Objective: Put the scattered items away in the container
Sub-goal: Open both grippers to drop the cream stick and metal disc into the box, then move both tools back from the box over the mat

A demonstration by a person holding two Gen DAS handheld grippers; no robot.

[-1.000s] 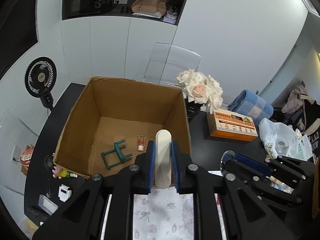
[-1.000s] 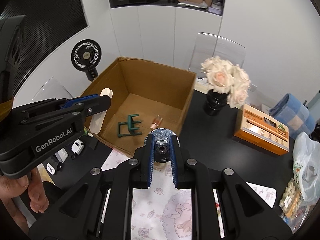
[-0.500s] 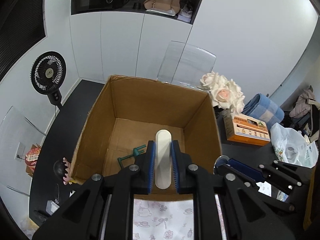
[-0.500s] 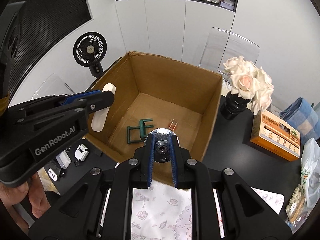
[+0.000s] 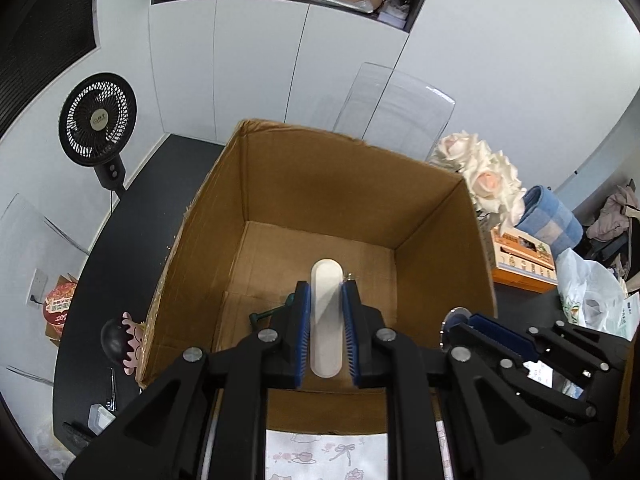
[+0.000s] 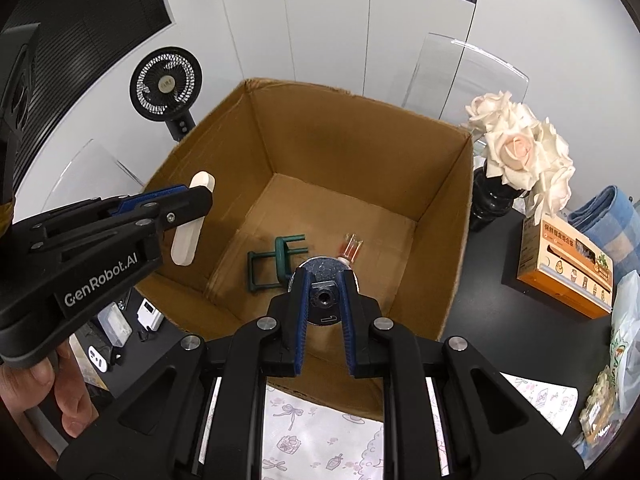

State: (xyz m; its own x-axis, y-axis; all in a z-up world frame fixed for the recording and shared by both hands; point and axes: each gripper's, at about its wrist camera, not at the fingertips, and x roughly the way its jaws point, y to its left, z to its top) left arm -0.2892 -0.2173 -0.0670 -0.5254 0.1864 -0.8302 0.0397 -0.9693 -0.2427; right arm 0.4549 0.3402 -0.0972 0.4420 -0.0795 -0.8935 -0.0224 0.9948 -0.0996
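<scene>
An open cardboard box (image 5: 432, 216) (image 6: 440, 220) stands on the black table. My left gripper (image 5: 326, 292) is shut on a long white oval case (image 5: 326, 320) and hangs over the box's near left part; the case (image 6: 191, 220) shows again in the right wrist view. My right gripper (image 6: 325, 276) is shut on a round silver metal disc (image 6: 325, 308) above the box's near edge. On the box floor lie a green clip-like frame (image 6: 276, 260) and a small clear vial (image 6: 352, 246).
A black fan (image 5: 96, 120) stands left of the box, white roses in a dark vase (image 6: 520, 152) to its right, then an orange carton (image 6: 568, 264) and a blue towel (image 5: 548, 220). Small gadgets (image 6: 120, 320) lie at the left. A printed paper (image 6: 320, 436) lies in front.
Both grippers have moved forward and over the box with their loads; the box now fills more of each view. Neither gripper has let go.
</scene>
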